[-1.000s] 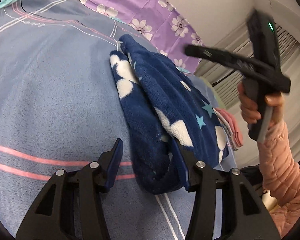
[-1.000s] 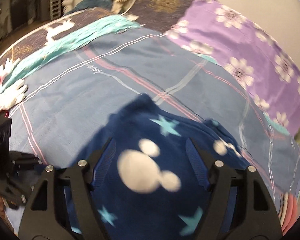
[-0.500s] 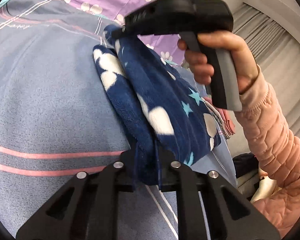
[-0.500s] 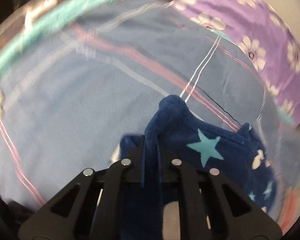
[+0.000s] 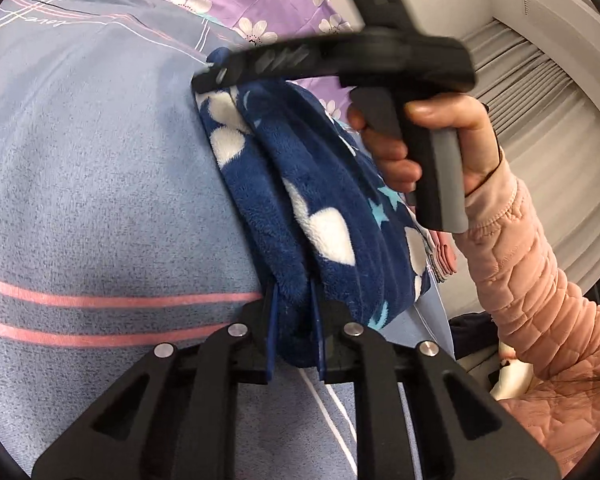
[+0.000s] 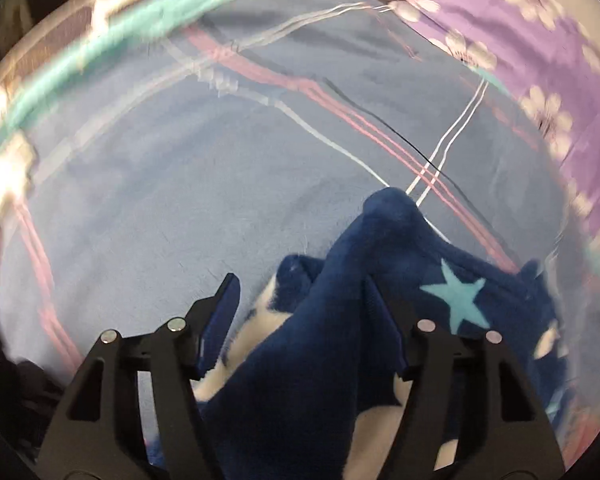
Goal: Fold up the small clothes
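A navy fleece garment (image 5: 300,184) with white shapes and teal stars lies folded in a long strip on the blue striped bedspread (image 5: 100,184). My left gripper (image 5: 294,320) is shut on its near end. The right gripper's body (image 5: 340,60), held in a hand with a pink sleeve, hovers over the garment's far end. In the right wrist view the right gripper (image 6: 300,300) is open, and the garment (image 6: 340,340) bunches up between its fingers.
A purple floral sheet (image 5: 260,4) runs along the far side of the bed. Pink folded cloth (image 5: 446,256) lies beyond the garment. A white wall and pleated curtain (image 5: 540,80) stand to the right. A teal band (image 6: 140,24) edges the bedspread.
My left gripper closed on the garment's near end a second ago and still holds it. The right gripper, shut on the far end half a second ago, has opened.
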Action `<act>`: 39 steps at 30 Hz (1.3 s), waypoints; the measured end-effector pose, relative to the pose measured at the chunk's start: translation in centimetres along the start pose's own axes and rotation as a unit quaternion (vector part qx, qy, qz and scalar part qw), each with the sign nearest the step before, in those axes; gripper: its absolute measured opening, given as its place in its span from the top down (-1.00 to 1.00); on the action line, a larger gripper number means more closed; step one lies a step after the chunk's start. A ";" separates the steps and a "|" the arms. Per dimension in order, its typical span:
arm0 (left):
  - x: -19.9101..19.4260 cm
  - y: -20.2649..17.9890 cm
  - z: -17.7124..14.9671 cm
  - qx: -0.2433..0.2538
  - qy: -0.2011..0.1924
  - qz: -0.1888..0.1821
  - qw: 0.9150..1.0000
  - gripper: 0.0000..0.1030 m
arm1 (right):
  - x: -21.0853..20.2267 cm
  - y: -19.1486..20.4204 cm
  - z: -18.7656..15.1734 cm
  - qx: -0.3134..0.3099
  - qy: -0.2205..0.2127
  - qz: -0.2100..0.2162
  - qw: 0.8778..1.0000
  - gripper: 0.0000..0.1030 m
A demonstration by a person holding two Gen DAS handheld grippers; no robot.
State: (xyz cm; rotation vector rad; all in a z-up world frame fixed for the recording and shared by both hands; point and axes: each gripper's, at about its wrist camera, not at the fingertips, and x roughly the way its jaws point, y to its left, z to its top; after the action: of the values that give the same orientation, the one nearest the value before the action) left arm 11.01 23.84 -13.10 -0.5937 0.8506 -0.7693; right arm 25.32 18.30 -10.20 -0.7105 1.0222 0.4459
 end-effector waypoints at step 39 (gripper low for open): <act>2.9 -7.4 -0.1 0.116 -0.004 0.182 0.976 0.47 | -6.8 -7.0 -30.6 0.365 -0.126 0.012 0.923 -0.30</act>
State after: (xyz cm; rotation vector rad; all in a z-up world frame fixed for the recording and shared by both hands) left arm 9.56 17.19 -9.05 -0.2231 0.8182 -0.5202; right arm 7.90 -8.66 -12.03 0.0310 0.8637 0.1414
